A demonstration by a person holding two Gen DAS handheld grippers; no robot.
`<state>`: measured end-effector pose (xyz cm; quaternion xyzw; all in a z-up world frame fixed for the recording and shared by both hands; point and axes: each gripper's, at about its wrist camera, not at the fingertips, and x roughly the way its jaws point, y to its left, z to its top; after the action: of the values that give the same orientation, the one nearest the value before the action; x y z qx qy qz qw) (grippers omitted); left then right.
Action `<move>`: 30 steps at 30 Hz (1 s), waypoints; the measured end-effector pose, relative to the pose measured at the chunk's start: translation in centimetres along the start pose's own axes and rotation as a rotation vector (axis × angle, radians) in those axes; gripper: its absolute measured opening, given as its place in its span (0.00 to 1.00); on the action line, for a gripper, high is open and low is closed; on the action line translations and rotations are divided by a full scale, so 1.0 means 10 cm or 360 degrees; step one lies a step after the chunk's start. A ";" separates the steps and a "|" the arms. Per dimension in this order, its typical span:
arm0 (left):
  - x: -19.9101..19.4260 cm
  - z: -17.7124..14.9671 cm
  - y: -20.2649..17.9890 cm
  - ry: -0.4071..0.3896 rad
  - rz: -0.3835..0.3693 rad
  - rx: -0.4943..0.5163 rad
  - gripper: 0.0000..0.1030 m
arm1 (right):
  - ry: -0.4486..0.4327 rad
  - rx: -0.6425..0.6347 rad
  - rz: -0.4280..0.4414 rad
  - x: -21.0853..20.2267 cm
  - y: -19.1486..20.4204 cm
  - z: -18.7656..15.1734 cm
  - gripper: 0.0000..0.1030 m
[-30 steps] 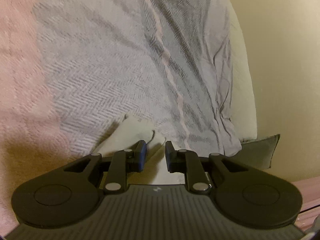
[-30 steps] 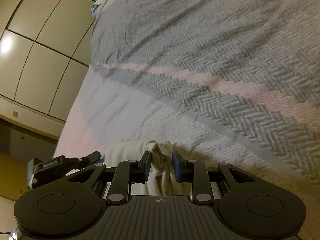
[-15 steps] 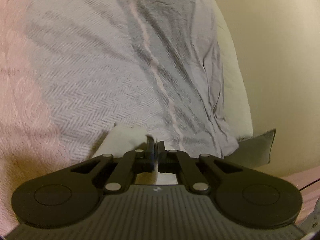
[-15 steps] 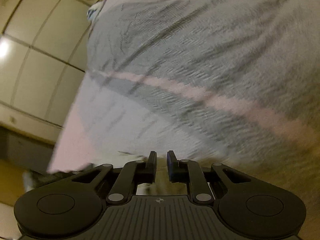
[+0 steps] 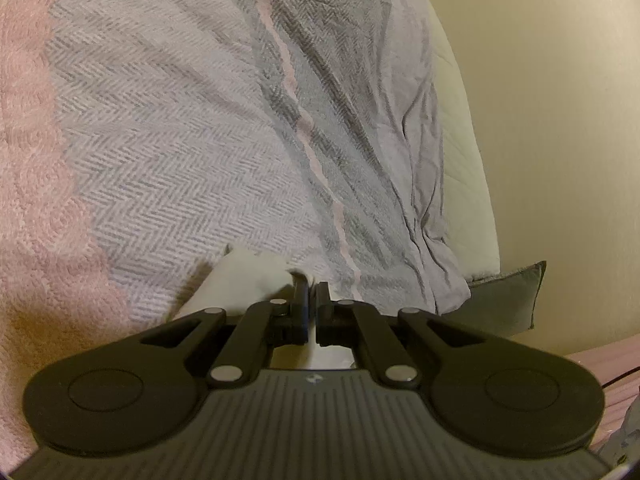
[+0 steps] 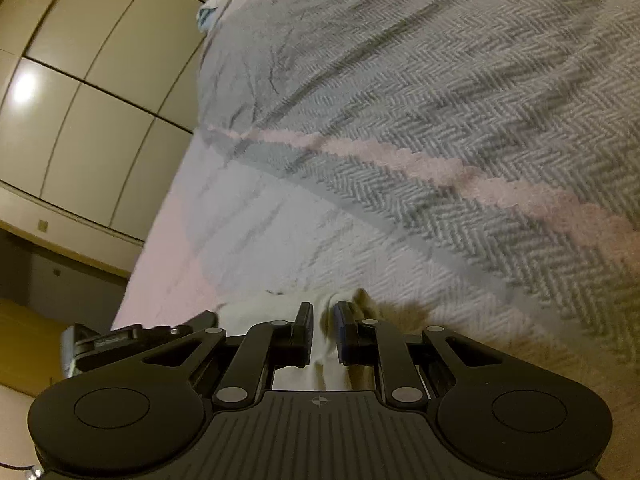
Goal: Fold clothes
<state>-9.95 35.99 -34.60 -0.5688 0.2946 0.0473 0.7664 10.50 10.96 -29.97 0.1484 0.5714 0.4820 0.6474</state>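
A cream-white garment [image 5: 244,280] lies on a grey herringbone bedspread [image 5: 172,140]. In the left wrist view my left gripper [image 5: 312,286] is shut on a thin edge of that cloth, which bunches to the left of the jaws. In the right wrist view my right gripper [image 6: 323,312] is shut on a thicker fold of the same white garment [image 6: 260,312], with cloth showing between the pads and behind them. The other gripper's black body [image 6: 136,336] pokes in at the lower left of that view. Most of the garment is hidden under the grippers.
The bedspread has a pink stripe [image 6: 440,168] and a pink border [image 5: 28,160]. A pale wall [image 5: 560,120] and a grey pillow [image 5: 508,300] are to the right in the left view. Cupboard doors [image 6: 80,80] stand left of the bed in the right view.
Both grippers went from open to shut on the white garment. The left jaws closed fully on a thin edge, the right ones stopped on a thicker fold. Neither hand shifted much.
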 end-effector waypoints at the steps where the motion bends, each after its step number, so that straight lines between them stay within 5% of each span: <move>1: 0.00 0.00 0.00 0.0000 0.0002 0.0000 0.00 | -0.0005 0.0005 0.0000 -0.04 -0.01 -0.01 0.15; 13: 0.00 -0.01 0.00 0.0001 0.0002 -0.0008 0.00 | 0.0015 -0.0076 0.0025 0.04 0.04 0.01 0.14; 14: -0.01 -0.01 -0.02 -0.0005 -0.0002 0.0012 0.00 | 0.0015 -0.0137 0.0006 0.05 0.08 0.01 0.00; 18: -0.12 0.01 -0.13 -0.0082 -0.0032 0.0121 0.00 | -0.0081 -0.0237 -0.0011 -0.03 0.14 0.01 0.00; 23: -0.20 0.02 0.06 -0.0142 0.0072 0.0075 0.00 | -0.0140 -0.0144 -0.0233 0.00 -0.10 0.06 0.00; 30: -0.13 -0.04 0.16 -0.0132 0.0066 0.0016 0.00 | -0.0191 0.0015 -0.0113 -0.06 -0.13 0.05 0.05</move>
<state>-11.83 36.51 -35.35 -0.5562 0.2746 0.0853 0.7797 11.63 10.04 -30.41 0.1596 0.5388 0.4463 0.6964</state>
